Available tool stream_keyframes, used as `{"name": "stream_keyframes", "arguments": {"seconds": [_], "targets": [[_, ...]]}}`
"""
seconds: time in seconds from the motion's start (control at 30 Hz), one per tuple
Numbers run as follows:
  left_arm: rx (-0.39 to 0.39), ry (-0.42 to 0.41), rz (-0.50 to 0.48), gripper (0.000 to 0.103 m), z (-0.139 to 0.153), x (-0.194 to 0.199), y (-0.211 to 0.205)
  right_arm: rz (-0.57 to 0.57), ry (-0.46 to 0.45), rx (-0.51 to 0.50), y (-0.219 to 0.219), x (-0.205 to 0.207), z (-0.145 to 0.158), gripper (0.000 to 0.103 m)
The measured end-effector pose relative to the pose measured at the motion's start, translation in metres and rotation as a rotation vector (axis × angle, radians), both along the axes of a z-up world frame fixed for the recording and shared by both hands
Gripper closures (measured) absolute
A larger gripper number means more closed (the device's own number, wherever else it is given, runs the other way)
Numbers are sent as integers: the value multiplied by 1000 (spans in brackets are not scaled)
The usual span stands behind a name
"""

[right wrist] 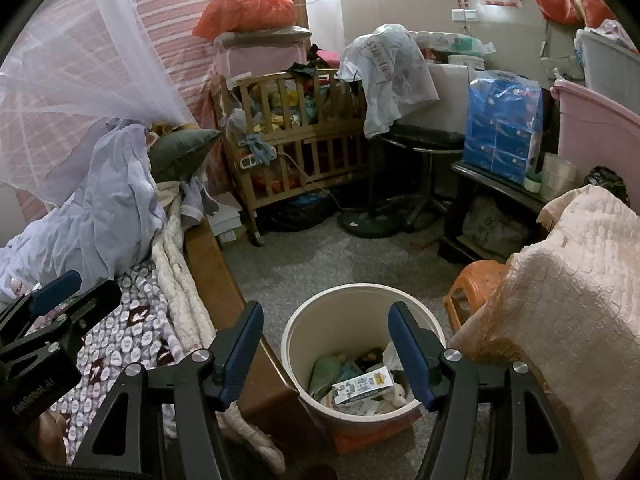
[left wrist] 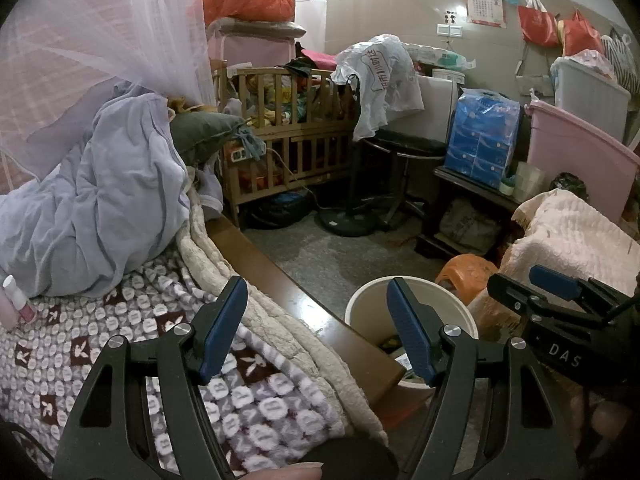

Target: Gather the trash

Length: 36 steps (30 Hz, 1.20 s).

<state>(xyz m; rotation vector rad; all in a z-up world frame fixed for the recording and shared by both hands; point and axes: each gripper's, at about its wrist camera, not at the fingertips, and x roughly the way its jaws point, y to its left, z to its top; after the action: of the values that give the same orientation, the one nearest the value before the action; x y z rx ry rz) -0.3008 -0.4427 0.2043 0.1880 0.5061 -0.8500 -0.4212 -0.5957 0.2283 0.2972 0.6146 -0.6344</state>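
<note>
A cream trash bin (right wrist: 344, 312) stands on the floor beside the bed, holding a small milk carton (right wrist: 362, 388) and other litter. My right gripper (right wrist: 324, 344) is open and empty above the bin. My left gripper (left wrist: 316, 320) is open and empty over the bed's edge, with the bin (left wrist: 368, 300) just to its right. The right gripper also shows at the right edge of the left wrist view (left wrist: 554, 292). A small white and pink bottle (left wrist: 18, 300) lies on the bed at the far left.
A patterned blanket (left wrist: 120, 340) and a lilac quilt (left wrist: 100, 184) cover the bed. A wooden crib (right wrist: 296, 128), a fan stand (right wrist: 372, 220), an orange stool (right wrist: 476, 284), a dark side table (right wrist: 488, 184) and a pink-covered seat (right wrist: 568, 280) ring the grey floor.
</note>
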Motion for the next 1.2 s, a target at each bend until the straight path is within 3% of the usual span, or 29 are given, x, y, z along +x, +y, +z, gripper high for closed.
{"name": "stream_keyframes", "arguments": {"seconds": [1.2], "targets": [[15,41,-6,32,-15,3,-1,-3,18,17,-4,-4,-8,38]]}}
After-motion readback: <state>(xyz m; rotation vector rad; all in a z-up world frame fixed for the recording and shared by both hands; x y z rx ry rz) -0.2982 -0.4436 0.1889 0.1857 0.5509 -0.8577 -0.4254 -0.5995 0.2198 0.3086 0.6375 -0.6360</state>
